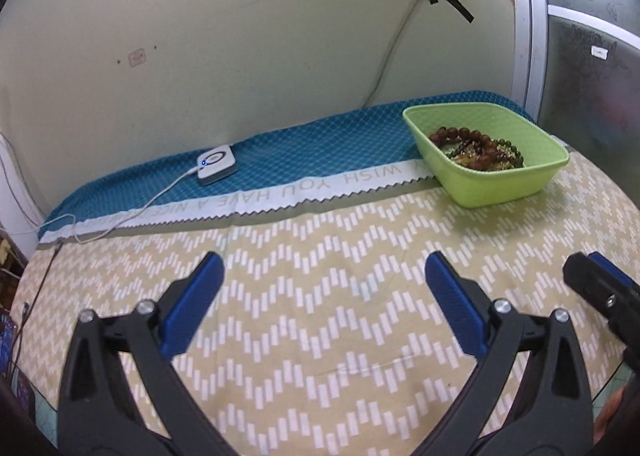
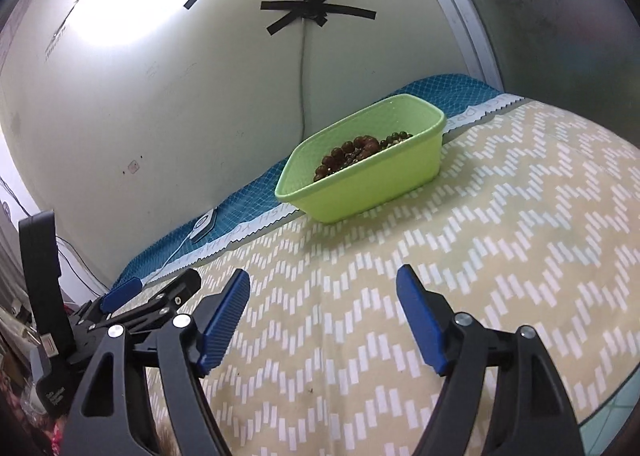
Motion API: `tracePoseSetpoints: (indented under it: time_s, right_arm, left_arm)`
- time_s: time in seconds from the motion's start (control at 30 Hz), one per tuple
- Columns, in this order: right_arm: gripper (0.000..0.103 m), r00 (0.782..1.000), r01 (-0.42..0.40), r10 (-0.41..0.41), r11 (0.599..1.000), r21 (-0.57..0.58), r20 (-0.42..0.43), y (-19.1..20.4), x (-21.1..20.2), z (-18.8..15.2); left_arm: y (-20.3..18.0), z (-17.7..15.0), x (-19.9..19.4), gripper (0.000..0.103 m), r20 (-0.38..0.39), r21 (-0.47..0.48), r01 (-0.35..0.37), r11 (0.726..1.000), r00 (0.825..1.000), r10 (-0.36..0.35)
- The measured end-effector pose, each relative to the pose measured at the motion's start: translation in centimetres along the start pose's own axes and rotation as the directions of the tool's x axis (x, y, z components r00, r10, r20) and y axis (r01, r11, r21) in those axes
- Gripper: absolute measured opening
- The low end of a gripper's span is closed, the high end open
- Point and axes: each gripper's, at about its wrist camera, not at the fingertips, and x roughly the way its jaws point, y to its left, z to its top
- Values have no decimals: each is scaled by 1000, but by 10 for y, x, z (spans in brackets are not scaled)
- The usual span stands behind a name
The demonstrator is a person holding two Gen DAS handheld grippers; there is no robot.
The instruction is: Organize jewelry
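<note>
Both grippers hover low over the surface (image 1: 320, 320), which is covered in a beige cloth with a white zigzag print. On the left, the left gripper (image 1: 324, 270) has its blue-padded jaws spread wide with nothing between them; just beside it to the right, the right gripper (image 2: 323, 282) is likewise wide open and holds nothing. Further back on the left, a small white device (image 1: 216, 164) with a cable lies on a teal patterned cloth (image 1: 320, 147) along the wall. To the right, well apart from both grippers, a light green bin (image 1: 492, 175) sits at the teal cloth's edge, holding the beaded jewelry (image 1: 476, 147), brown and dark green strands heaped together.
</note>
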Motion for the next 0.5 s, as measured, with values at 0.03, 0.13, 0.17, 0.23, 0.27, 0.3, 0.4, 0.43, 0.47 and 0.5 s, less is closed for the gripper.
tracePoseSetpoints:
  time_s: [0.03,0.13,0.17,0.23,0.27,0.3,0.4,0.43,0.47,0.5]
  right_arm:
    - [51,1000,4,-4,1000,-1,-5,1,0,-2]
    - [52,999,4,-4,1000,29,-32,-3,2,-5]
    - [52,1000,7,-6,999,32,-31,-3,2,-5]
    - [52,1000,11,-10,999,39,-19,-5,0,-6]
    - [52,1000,13,-12,999,41,-17,-5,-1,-6]
    - [52,1000,12,-12,999,41,-14,-6,-1,-6]
    - [52,1000,11,-11,999,36,-3,-5,-3,-6]
    - [52,1000,9,-9,999,31,-3,-4,-3,-7]
    - [52,1000,9,-9,1000,27,-4,-4,-3,-7]
    - [52,1000,8,-7,1000,24,-3,-3,-3,-7]
  left_arm:
    - [1,0,-2,97,6,0,-5,1000,1000,5]
    - [2,1,-4,97,12,-2,-14,1000,1000,14]
    - [3,1,-3,97,9,-4,-10,1000,1000,10]
    - [4,2,-4,97,6,-10,-10,1000,1000,10]
    - [4,2,-4,97,7,-11,-13,1000,1000,13]
    - [4,2,-5,97,11,-11,-19,1000,1000,19]
    - [5,2,-6,97,9,-12,-26,1000,1000,26]
    - [5,2,-5,97,6,-11,-22,1000,1000,22]
    - [5,2,-5,97,0,-11,-20,1000,1000,20]
    - [5,1,-4,97,-4,-9,-22,1000,1000,22]
